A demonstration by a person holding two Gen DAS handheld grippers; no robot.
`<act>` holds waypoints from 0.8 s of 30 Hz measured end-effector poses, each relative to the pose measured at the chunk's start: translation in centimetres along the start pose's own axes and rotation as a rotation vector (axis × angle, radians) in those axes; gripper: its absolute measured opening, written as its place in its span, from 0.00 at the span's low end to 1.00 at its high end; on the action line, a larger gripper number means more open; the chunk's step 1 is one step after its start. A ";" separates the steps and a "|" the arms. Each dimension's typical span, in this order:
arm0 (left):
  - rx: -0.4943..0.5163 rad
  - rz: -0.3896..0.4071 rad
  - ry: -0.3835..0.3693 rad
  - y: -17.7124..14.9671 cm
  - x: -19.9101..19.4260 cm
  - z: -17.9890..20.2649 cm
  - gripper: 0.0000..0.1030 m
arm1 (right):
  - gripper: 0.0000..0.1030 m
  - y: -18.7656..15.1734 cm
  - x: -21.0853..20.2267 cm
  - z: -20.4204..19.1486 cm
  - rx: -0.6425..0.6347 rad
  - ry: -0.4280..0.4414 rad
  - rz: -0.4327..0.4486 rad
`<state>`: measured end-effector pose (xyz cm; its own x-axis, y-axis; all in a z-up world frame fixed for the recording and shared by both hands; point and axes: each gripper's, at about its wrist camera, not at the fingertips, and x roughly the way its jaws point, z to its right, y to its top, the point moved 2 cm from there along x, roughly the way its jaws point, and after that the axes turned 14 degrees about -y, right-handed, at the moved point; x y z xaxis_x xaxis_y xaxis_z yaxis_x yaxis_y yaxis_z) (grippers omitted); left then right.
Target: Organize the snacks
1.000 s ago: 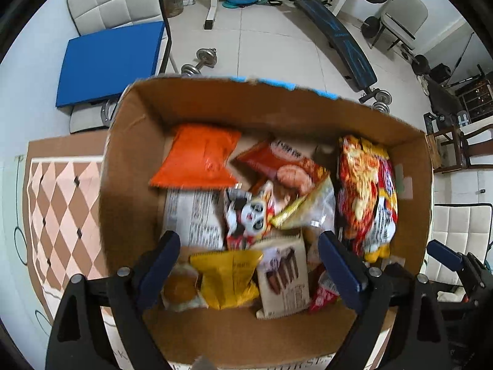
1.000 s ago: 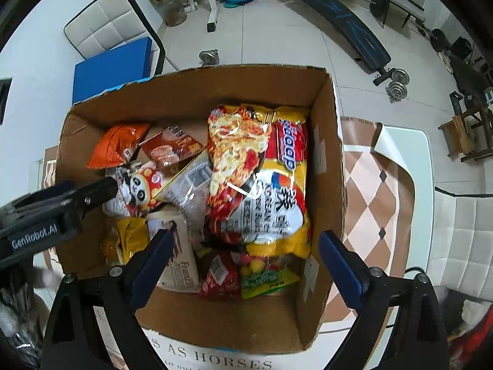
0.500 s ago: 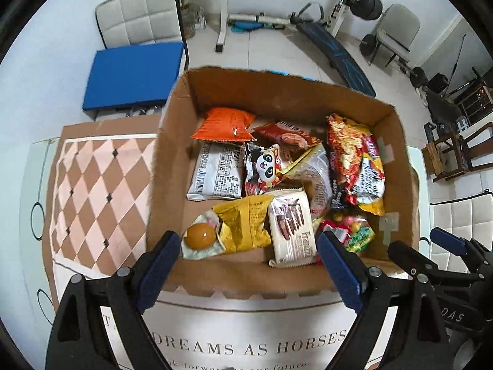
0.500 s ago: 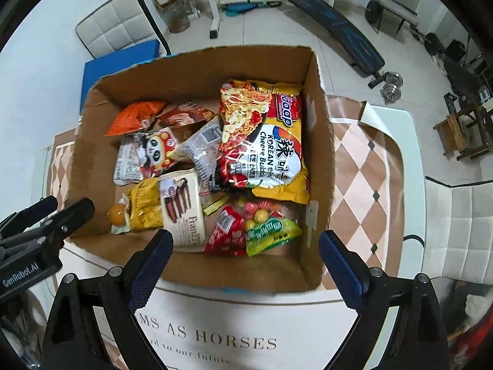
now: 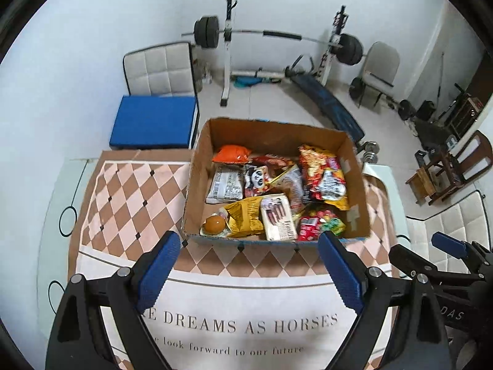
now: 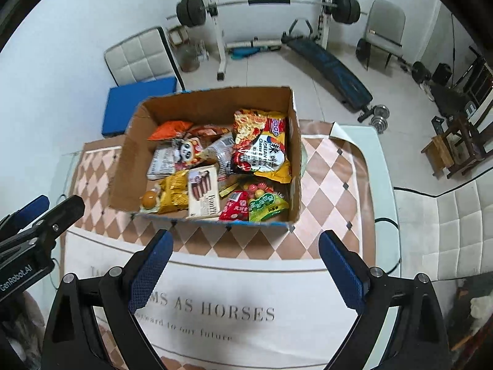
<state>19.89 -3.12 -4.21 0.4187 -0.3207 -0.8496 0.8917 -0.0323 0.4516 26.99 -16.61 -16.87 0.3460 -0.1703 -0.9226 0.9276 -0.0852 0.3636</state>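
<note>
Left wrist view: left gripper raised above the table, angled steeply down, jaws spread wide, nothing between the blue pads. Fingertips level with the near wall of the cardboard box, clear of it, over the checkered part of the tablecloth. Printed lettering on the white part of the cloth directly under the jaws. Right gripper visible at the right edge, side by side with the left one, fingers apart, nothing held.

Right wrist view: right gripper in a matching pose, tilted steeply down, jaws spread wide and empty, tips short of the box's near wall. Left gripper seen at the left edge, black body with a printed label, two fingers apart.

Box position: on the checkered cloth, open top, toward the far side of the table. Snacks all inside the box:
- orange bag at the far left corner
- panda packet near the middle
- large noodle packet along the right wall, partly propped on the packets beside it
- yellow bag with a round brown item at the near left
- cream packet beside the yellow bag, touching it
- red packet and green candy bag at the near right corner

No contact between either gripper and the box or any snack.

Background: weight bench, barbell on a rack, white padded chair with a blue cushion in front.
</note>
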 end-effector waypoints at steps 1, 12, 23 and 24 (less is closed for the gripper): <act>0.010 0.009 0.000 -0.3 -0.9 0.4 0.89 | 0.95 -0.7 -1.3 0.3 0.002 0.001 0.019; 0.062 0.086 -0.005 -3.8 -8.4 3.2 0.89 | 0.95 -6.1 -11.1 2.9 0.044 0.018 0.132; 0.094 0.136 0.017 -6.0 -12.3 4.1 0.89 | 0.95 -10.4 -17.4 3.5 0.047 -0.032 0.216; 0.096 0.140 0.016 -6.1 -12.4 4.1 0.89 | 0.95 -10.7 -17.7 3.5 0.049 -0.031 0.220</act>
<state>8.54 -2.86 4.74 0.5409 -0.3136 -0.7805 0.8042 -0.0788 0.5890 10.47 -16.14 -3.97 0.5341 -0.2205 -0.8162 0.8221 -0.0898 0.5622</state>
